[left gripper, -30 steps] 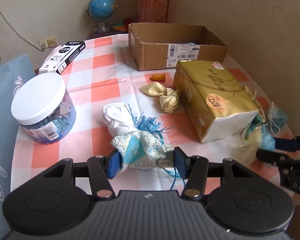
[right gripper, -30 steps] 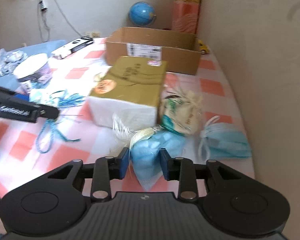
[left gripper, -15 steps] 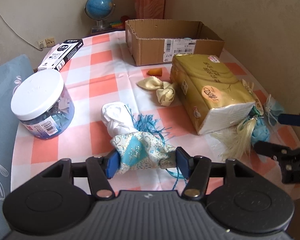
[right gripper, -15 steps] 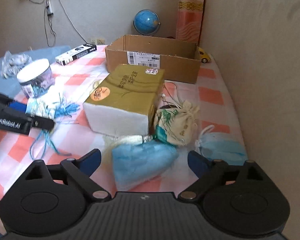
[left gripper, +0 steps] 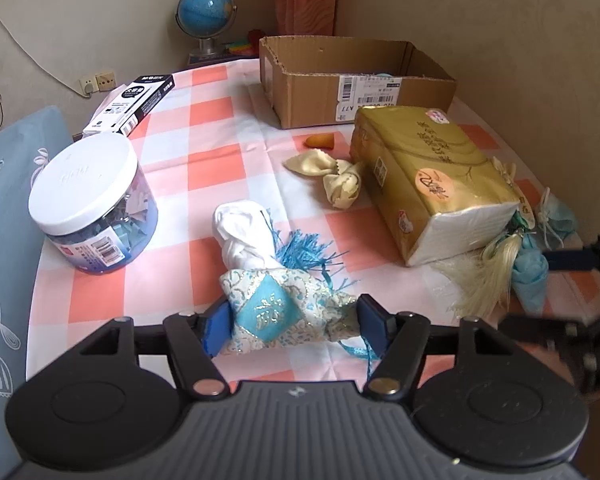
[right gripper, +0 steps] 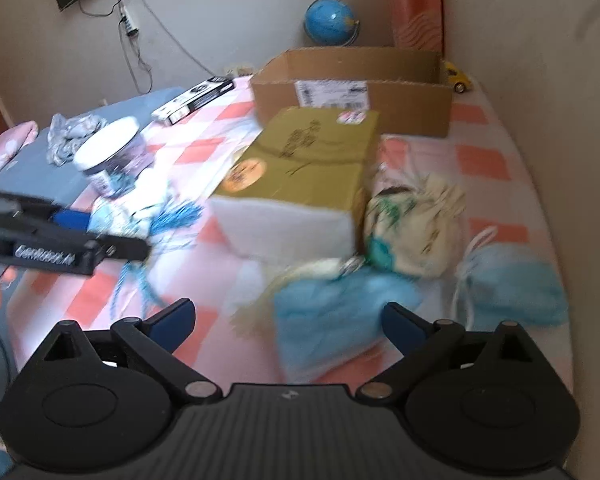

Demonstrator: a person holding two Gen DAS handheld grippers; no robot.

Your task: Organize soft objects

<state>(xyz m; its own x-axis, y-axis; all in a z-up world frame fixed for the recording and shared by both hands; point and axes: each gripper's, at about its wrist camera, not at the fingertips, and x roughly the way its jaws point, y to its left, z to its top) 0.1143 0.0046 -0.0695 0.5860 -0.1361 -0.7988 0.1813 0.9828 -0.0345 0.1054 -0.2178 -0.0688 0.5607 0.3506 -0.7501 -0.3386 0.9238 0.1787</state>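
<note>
Left gripper [left gripper: 294, 326]: fingers are pinched on a blue-and-white brocade pouch with blue tassel [left gripper: 284, 306], held just above the orange-and-white checked tablecloth [left gripper: 204, 156]. Right gripper [right gripper: 288, 318]: fingers are spread wide, nothing gripped. Plain light-blue fabric pouch with cream tassel [right gripper: 332, 312]: lies on the cloth between the spread fingers, beside a gold-wrapped tissue pack [right gripper: 300, 172]. Open brown cardboard box [left gripper: 352, 80]: stands at the far side. White-lidded clear plastic jar [left gripper: 94, 200]: stands left.

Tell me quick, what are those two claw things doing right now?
Left gripper: jaws closed on the patterned blue pouch.
Right gripper: jaws wide open, holding nothing; the light blue pouch lies between them.
</note>
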